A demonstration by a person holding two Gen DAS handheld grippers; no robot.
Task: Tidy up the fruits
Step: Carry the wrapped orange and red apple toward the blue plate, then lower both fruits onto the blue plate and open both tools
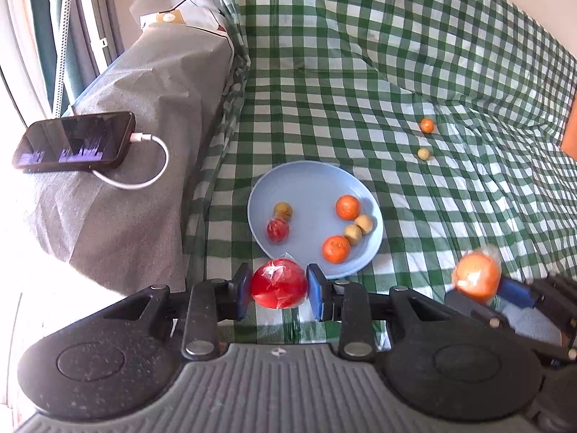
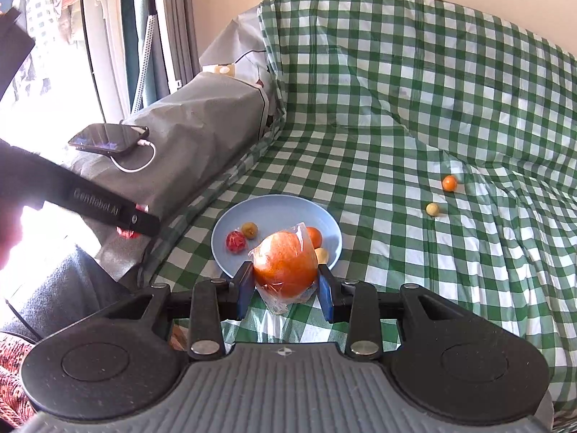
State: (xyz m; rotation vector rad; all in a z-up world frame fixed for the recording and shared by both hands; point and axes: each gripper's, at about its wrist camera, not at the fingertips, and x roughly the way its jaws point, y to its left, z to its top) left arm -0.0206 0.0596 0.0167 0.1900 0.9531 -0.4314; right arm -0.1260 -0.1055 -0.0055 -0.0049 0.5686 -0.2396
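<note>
**A:** The left hand-held gripper (image 1: 278, 290) is seen clamped on a red fruit in clear wrap (image 1: 278, 288), pinched between both blue pads just short of the near rim of the blue plate (image 1: 310, 187). Same deal on the right: the right hand-held gripper (image 2: 285, 285) is closed around an orange fruit in clear wrap (image 2: 285, 267), held up over the plate's near edge.

**B:** What's counted on the plate?

**A:** From the left wrist view, two mandarins (image 1: 348, 207), three small yellowish fruits (image 1: 363, 223) and a small red wrapped fruit (image 1: 277, 229) are spotted on it. The plate is set on the bed, on a green checked cloth (image 1: 396, 72), toward its left edge.

**B:** Anything left off the plate?

**A:** Yep, a tiny orange fruit (image 1: 427, 125) and a tiny yellow fruit (image 1: 423, 153) are left on the cloth, well apart from the plate, toward the far right. A phone (image 1: 74, 142) with a white cable (image 1: 148, 166) plugged in is parked on the grey-covered ledge beside the bed.
</note>
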